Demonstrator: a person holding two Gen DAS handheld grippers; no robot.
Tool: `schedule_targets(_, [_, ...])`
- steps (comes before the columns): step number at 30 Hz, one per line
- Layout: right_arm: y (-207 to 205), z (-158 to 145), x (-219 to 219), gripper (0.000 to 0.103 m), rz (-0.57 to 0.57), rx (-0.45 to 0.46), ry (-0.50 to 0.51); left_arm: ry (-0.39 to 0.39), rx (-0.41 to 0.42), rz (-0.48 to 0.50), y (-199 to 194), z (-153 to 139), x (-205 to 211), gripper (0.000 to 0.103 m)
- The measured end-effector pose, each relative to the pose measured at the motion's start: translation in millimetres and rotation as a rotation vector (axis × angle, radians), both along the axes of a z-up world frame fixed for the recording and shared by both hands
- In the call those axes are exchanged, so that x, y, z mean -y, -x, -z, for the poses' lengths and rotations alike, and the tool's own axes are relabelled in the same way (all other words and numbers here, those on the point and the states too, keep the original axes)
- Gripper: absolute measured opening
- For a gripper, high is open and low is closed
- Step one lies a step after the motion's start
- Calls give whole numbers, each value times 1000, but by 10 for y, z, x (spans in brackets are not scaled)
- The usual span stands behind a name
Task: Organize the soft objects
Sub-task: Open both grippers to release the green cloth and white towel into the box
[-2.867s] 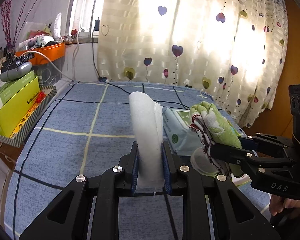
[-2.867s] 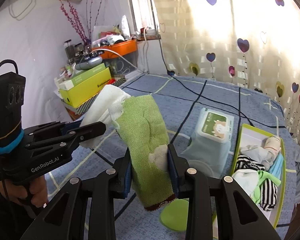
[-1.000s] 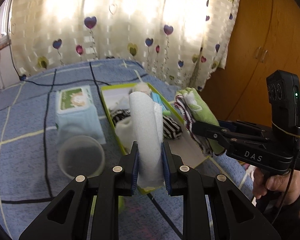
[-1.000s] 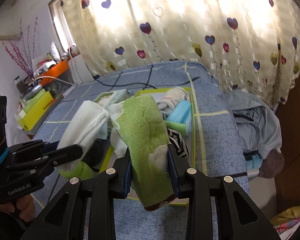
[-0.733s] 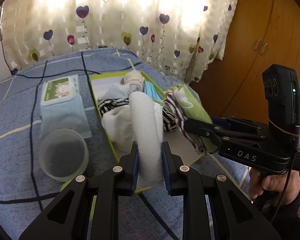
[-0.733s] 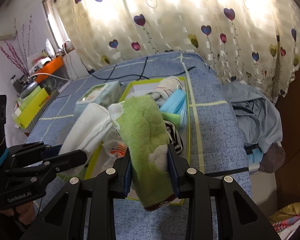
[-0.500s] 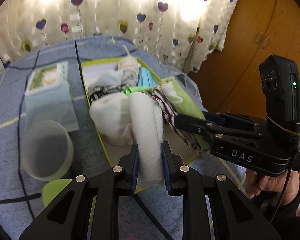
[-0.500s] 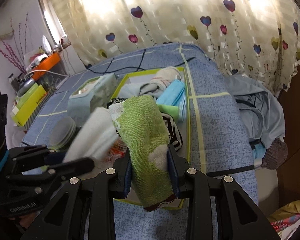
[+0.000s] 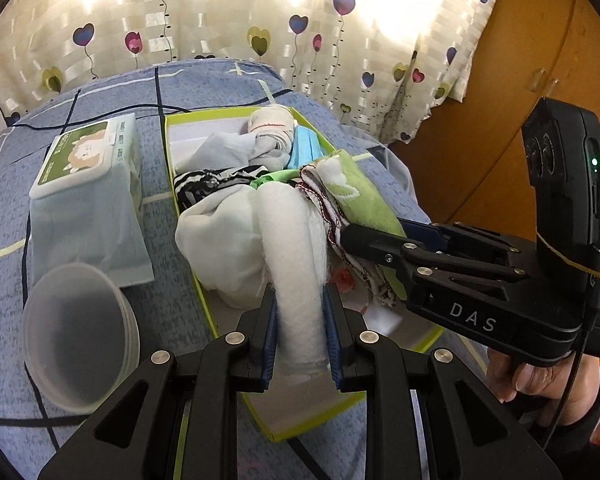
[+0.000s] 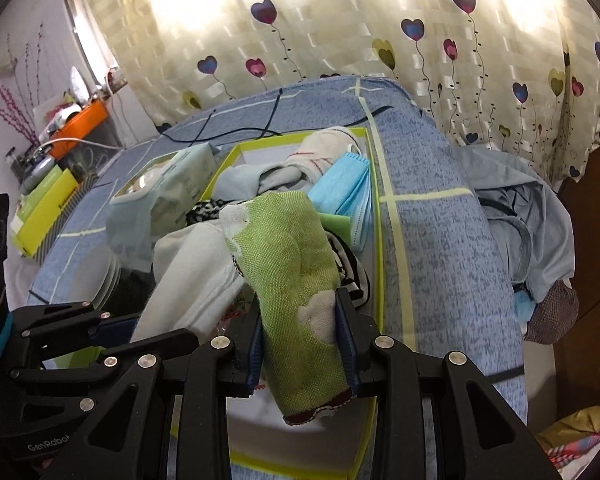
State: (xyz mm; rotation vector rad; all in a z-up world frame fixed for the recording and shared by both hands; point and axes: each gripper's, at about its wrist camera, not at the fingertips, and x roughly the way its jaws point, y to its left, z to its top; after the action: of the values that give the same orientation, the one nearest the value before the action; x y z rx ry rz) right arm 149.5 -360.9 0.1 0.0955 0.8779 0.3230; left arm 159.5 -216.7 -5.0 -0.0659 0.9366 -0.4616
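My left gripper (image 9: 300,324) is shut on a rolled white cloth (image 9: 294,248) and holds it over the near end of a yellow-green open box (image 9: 166,148). My right gripper (image 10: 300,332) is shut on a green cloth with a red-trimmed edge (image 10: 292,248) and holds it beside the white cloth (image 10: 192,276), over the same box (image 10: 374,184). The box holds several soft things: a striped garment (image 9: 208,182), pale cloths, a rolled white sock (image 9: 270,126) and blue face masks (image 10: 344,196). The right gripper also shows in the left wrist view (image 9: 380,240).
A wet-wipes pack (image 9: 88,184) lies left of the box on the blue bedspread (image 9: 204,84). A clear plastic cup (image 9: 76,328) stands at the near left. A crumpled blue garment (image 10: 520,208) lies off the bed's right edge. Boxes and an orange tray (image 10: 80,124) crowd the far left shelf.
Both grippers swung right from the bed's middle to the box and lowered over it, each still holding its cloth. The box now sits closer beneath them.
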Motion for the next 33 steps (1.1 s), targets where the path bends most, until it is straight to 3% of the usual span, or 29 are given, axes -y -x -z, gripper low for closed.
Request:
schedule_targets(5, [-48, -10, 5, 35, 3, -3, -9, 0, 3, 4, -1, 2, 14, 22])
schedule_targets(12, [99, -57, -3, 48, -4, -6, -5, 19, 2, 32, 111, -48, -11, 25])
schedule_targets(16, [192, -97, -16, 59, -16, 9, -5, 31, 14, 38, 144, -79, -41, 34])
schedule_targets(30, [327, -237, 55, 58, 8, 64, -23, 75, 88, 8, 273, -298, -158, 36])
schedule_targets(33, [346, -255, 58, 38, 4, 79, -28, 67, 102, 15, 286, -315, -139, 36])
